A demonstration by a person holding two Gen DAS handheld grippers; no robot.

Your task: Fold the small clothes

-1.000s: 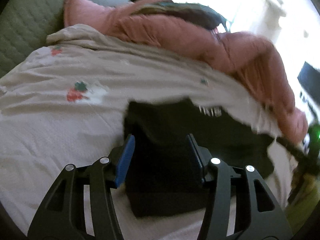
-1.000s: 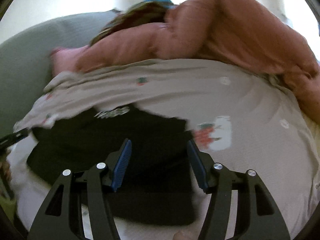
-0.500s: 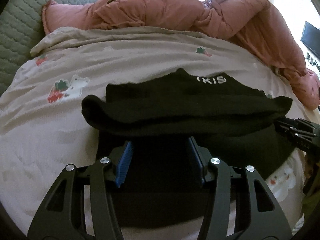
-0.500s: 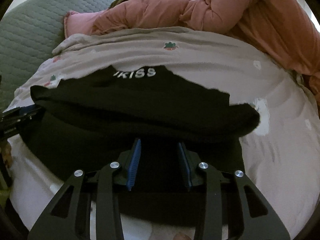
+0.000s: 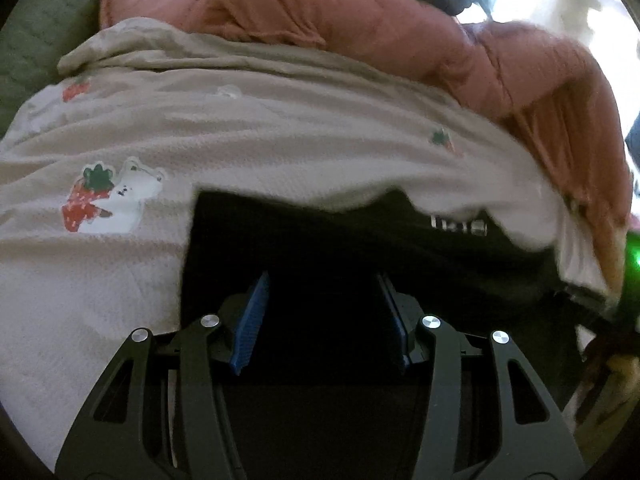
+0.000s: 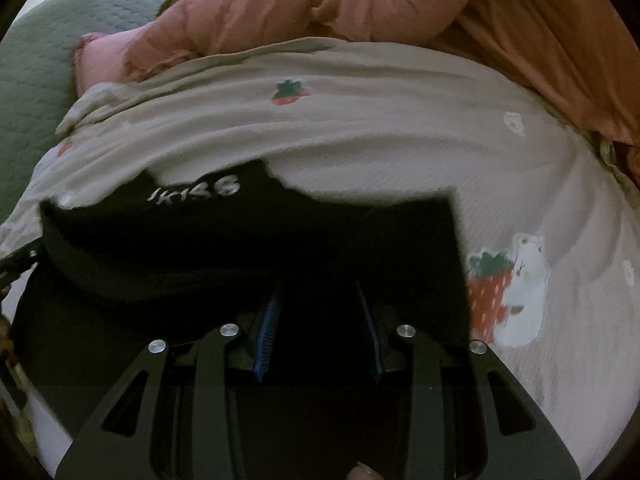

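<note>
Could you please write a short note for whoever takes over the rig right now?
Left tongs: half open, black garment between the fingers; too dark to tell if they pinch it.
Right tongs: have just been closing, narrower than the left, cloth between them; grip not certain.
Garment: lies on the sheet in front of both tongs, white lettering at its far edge.
Done: one fold seems made; in the right view a thick upper layer lies across the lower one.
Left: probably set the fold down, let go, fold again and smooth.
</note>
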